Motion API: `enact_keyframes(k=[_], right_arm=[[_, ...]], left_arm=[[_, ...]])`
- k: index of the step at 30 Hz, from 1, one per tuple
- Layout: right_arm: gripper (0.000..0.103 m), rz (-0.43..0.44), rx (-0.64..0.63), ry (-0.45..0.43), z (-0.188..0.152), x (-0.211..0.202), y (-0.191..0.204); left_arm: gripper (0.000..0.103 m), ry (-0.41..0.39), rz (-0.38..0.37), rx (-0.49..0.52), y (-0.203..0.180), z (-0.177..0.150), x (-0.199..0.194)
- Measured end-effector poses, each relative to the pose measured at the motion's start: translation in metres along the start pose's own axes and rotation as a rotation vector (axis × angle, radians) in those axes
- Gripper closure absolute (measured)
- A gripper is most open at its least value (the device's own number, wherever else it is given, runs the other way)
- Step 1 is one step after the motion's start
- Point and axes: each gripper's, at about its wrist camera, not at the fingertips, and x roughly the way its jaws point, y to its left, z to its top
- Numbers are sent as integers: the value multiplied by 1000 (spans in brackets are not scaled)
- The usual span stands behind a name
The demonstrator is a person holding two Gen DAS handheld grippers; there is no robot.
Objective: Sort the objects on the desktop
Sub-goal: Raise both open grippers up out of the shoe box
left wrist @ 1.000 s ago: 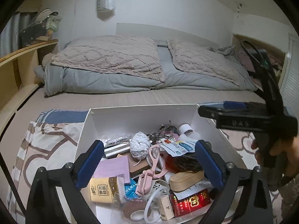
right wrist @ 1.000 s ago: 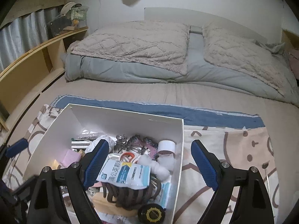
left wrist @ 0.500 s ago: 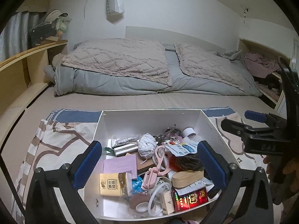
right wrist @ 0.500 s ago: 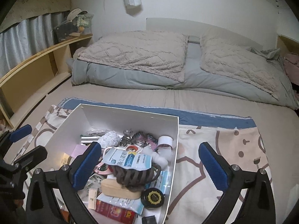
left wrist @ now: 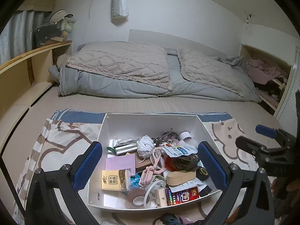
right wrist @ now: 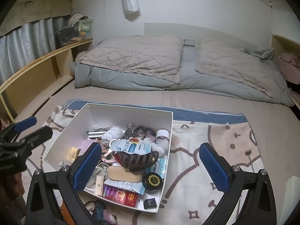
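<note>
Ref. landmark: white box (left wrist: 150,123), set on a patterned cloth (left wrist: 61,142) on the bed (left wrist: 168,103), full of mixed small items.

Hidden / unclear, L to R:
- Yellow packet (left wrist: 114,180), front-left in box: print too small to read.
- Pink scissors (left wrist: 152,163), box centre: blades buried under other items.
- Crumpled white wad (left wrist: 145,147), behind scissors: material cannot be told.
- Dark claw clip (right wrist: 137,160), right of centre: lies on a beige case (right wrist: 124,175), partly under a blue-white pouch (right wrist: 131,147).
- Red carton (left wrist: 182,196), front-right: part covered.
- Dark tangled item in front of box, outside it: cut off by frame edge.

Fingers:
- Left gripper (left wrist: 150,167): fingers spread wide, above box front; nothing between them, no contact seen.
- Right gripper (right wrist: 150,166): fingers spread to full width, left pad over box front, right pad over cloth right of box; nothing held.
</note>
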Motion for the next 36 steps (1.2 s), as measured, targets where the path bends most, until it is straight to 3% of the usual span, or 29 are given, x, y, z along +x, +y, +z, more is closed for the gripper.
enact_keyframes(k=[15, 36], right_arm=[[0, 28, 57, -32, -7, -46, -4], [0, 72, -11, -136, -25, -111, 25]], left_arm=[[0, -13, 40, -7, 1, -1, -39], [0, -81, 44, 10, -13, -12, -108]])
